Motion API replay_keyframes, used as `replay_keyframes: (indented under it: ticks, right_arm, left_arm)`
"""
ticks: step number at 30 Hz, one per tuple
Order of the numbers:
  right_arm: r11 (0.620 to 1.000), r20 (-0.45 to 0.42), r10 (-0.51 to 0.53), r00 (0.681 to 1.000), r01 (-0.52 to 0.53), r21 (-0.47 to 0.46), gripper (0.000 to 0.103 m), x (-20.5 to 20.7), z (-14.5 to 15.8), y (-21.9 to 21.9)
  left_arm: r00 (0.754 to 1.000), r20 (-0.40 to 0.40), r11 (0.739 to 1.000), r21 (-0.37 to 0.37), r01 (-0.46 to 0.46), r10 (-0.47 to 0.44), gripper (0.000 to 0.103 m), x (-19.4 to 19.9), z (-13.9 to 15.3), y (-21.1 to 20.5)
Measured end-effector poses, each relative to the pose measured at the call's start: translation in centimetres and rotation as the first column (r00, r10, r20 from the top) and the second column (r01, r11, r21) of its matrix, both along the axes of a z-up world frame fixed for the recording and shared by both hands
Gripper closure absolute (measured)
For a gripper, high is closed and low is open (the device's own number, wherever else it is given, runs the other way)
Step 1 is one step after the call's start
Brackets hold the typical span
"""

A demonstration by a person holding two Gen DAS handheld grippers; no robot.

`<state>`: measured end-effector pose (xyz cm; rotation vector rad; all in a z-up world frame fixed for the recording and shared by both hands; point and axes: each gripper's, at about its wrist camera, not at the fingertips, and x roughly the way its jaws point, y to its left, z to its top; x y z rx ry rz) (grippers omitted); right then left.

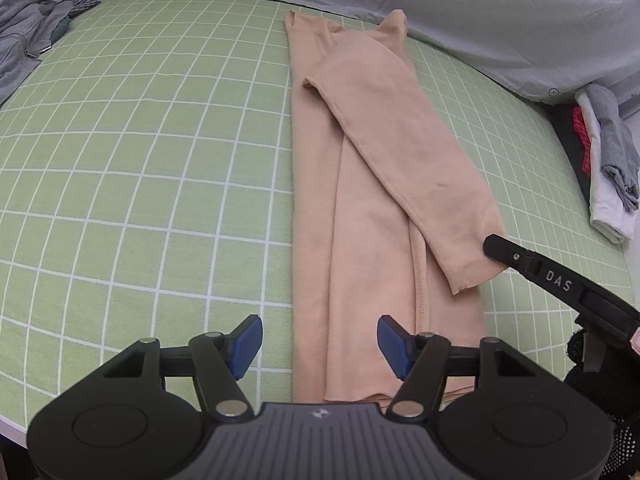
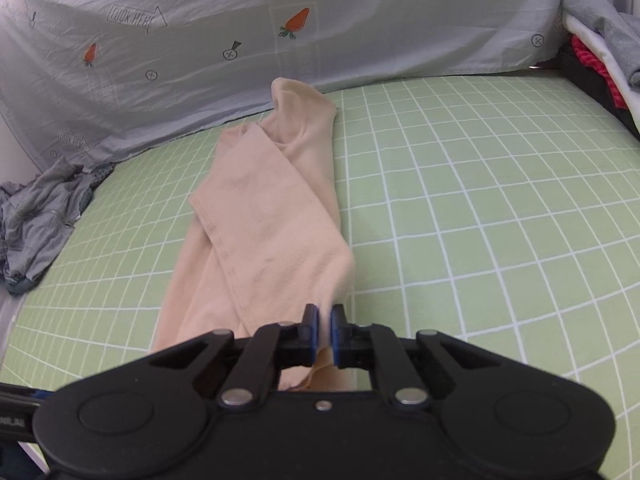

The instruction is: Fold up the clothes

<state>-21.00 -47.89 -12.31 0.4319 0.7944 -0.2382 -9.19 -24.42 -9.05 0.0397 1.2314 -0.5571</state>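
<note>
We pinch the peach garment

Our right gripper [image 2: 324, 326] has its blue pads closed on the sleeve [image 2: 276, 236] of the peach garment [image 2: 192, 280], folded lengthwise on the green checked sheet [image 2: 480, 220].

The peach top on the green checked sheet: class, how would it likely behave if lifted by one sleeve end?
The peach top likely drapes limply: its folded sleeve already sags and creases. It looks thin, so probably light. The right hand-held gripper pinching one edge suggests the rest would trail.

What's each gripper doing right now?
Left gripper: open, holding nothing, over the shirt's hem.
Right gripper: shut on the sleeve.
</note>
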Motion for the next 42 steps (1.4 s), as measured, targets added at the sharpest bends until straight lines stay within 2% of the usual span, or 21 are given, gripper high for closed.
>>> replay_keyframes:
  ticks: [6, 11, 19, 22, 23, 25, 26, 27, 29, 32, 33, 35, 37, 39, 41, 42]
  right_arm:
    - [0.991, 0.004, -0.036, 0.999, 0.035, 0.127, 0.099, -1.9, 0.4, 0.3]
    - [0.967, 0.006, -0.067, 0.998, 0.064, 0.245, 0.099, -4.2, 0.9, 0.8]
    - [0.971, -0.098, -0.081, 0.992, 0.101, 0.215, 0.099, -5.6, -2.1, 1.4]
    - [0.986, -0.108, -0.057, 0.993, 0.073, 0.151, 0.095, -5.3, -1.5, 2.0]
    - [0.99, -0.108, -0.045, 0.993, 0.058, 0.126, 0.089, -5.2, -1.4, 2.1]
    - [0.997, -0.108, -0.02, 0.994, 0.028, 0.076, 0.064, -4.9, -1.1, 2.5]
    - [0.999, -0.109, -0.007, 0.994, 0.013, 0.051, 0.045, -4.7, -0.9, 2.6]
    - [1.0, -0.11, 0.006, 0.994, -0.003, 0.026, 0.037, -4.6, -0.8, 2.8]
    - [0.999, -0.113, 0.031, 0.993, -0.034, -0.024, 0.035, -4.3, -0.5, 3.1]
    - [0.997, -0.13, 0.057, 0.99, -0.063, -0.046, 0.014, -3.8, -1.0, 3.3]
    - [0.996, -0.137, 0.063, 0.989, -0.071, -0.05, 0.012, -3.7, -1.3, 3.4]
    - [0.995, -0.151, 0.076, 0.986, -0.085, -0.06, 0.012, -3.4, -1.8, 3.7]
    - [0.993, -0.165, 0.075, 0.984, -0.089, -0.079, 0.018, -3.4, -2.0, 3.9]
    - [0.992, -0.176, 0.07, 0.982, -0.087, -0.089, 0.033, -3.2, -2.2, 4.1]
    - [0.994, -0.171, 0.067, 0.983, -0.08, -0.068, 0.04, -3.1, -2.3, 4.0]
    - [0.995, -0.17, 0.069, 0.983, -0.08, -0.062, 0.041, -3.1, -2.3, 4.0]
  left_arm:
    - [0.999, -0.015, 0.999, 0.001, 0.047, -0.047, 0.039, -0.8, -0.7, -1.2]
    - [0.998, -0.003, 0.997, 0.018, 0.07, -0.069, 0.039, -1.8, -0.9, -1.6]
    - [0.997, 0.002, 0.995, 0.065, 0.073, -0.073, 0.039, -2.7, -2.0, -0.7]
    - [0.998, 0.001, 0.996, 0.072, 0.06, -0.06, 0.038, -2.6, -2.2, -0.2]
    - [0.998, 0.0, 0.996, 0.072, 0.055, -0.055, 0.038, -2.5, -2.3, 0.0]
    - [0.999, -0.002, 0.996, 0.071, 0.046, -0.046, 0.038, -2.4, -2.4, 0.2]
    - [0.999, -0.003, 0.996, 0.072, 0.043, -0.043, 0.037, -2.3, -2.5, 0.3]
    - [0.999, -0.004, 0.996, 0.073, 0.041, -0.041, 0.036, -2.2, -2.6, 0.4]
    - [0.999, 0.0, 0.996, 0.076, 0.043, -0.043, 0.031, -2.2, -2.8, 0.5]
    - [0.998, 0.008, 0.995, 0.087, 0.056, -0.057, 0.031, -2.1, -3.3, 0.2]
    - [0.998, 0.01, 0.994, 0.089, 0.06, -0.062, 0.031, -2.1, -3.4, -0.1]
    - [0.997, 0.014, 0.992, 0.1, 0.072, -0.074, 0.031, -2.1, -3.8, -0.4]
    - [0.996, 0.018, 0.99, 0.114, 0.086, -0.089, 0.031, -2.1, -4.1, -0.9]
    - [0.995, 0.023, 0.987, 0.125, 0.096, -0.1, 0.031, -2.1, -4.3, -1.0]
    - [0.994, 0.024, 0.986, 0.131, 0.104, -0.108, 0.031, -2.0, -4.5, -1.2]
    - [0.994, 0.023, 0.986, 0.131, 0.107, -0.111, 0.031, -2.0, -4.7, -1.3]
